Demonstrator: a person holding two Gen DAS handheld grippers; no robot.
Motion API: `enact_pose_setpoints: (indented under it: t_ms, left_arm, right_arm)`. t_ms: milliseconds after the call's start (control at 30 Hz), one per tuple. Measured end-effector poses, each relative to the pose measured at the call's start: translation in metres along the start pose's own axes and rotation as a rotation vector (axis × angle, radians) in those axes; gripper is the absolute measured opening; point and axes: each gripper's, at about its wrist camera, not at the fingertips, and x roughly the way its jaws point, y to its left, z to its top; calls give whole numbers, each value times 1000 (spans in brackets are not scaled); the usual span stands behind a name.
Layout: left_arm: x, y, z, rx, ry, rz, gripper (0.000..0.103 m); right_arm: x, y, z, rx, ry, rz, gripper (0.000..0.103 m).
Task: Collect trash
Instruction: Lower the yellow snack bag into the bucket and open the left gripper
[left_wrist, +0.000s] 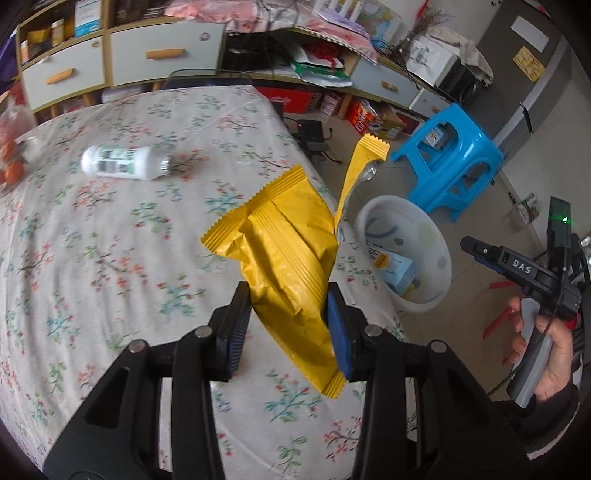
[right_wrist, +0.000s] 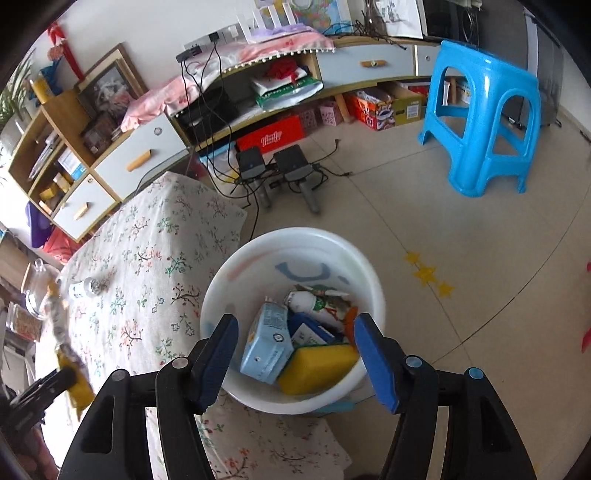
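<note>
My left gripper (left_wrist: 288, 325) is shut on a crumpled yellow snack wrapper (left_wrist: 284, 254) and holds it above the flowered tablecloth (left_wrist: 110, 258), near the table's right edge. The wrapper also shows blurred in the right wrist view (right_wrist: 70, 365). A white plastic bottle (left_wrist: 123, 162) lies on its side on the table, also small in the right wrist view (right_wrist: 83, 288). A white basin (right_wrist: 221, 280) stands on the floor beside the table and holds a light blue carton (right_wrist: 266, 343), a yellow sponge (right_wrist: 317, 367) and other trash. My right gripper (right_wrist: 295, 350) is open and empty above the basin.
A blue plastic stool (right_wrist: 480, 110) stands on the floor beyond the basin. Shelves and drawers (right_wrist: 147, 155) line the wall, with cables and two black chargers (right_wrist: 269, 162) on the floor. Orange fruit (left_wrist: 11, 162) sits at the table's left edge.
</note>
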Motion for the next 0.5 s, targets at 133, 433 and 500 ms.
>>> enact_pose_setpoints:
  t_ms: [133,433,500]
  left_arm:
    - [23,-26,8,38,37,-23,42]
    - [65,-89,22,119,94,-79,42]
    - [72,-100,26,133,98,-85,43]
  right_arm:
    - [-9,-12,-2,-11,-20,-23,67]
    - [-16,-49,-4,22,-24,-45,67]
    - [-18,-57,-4,32,-28,-48,67]
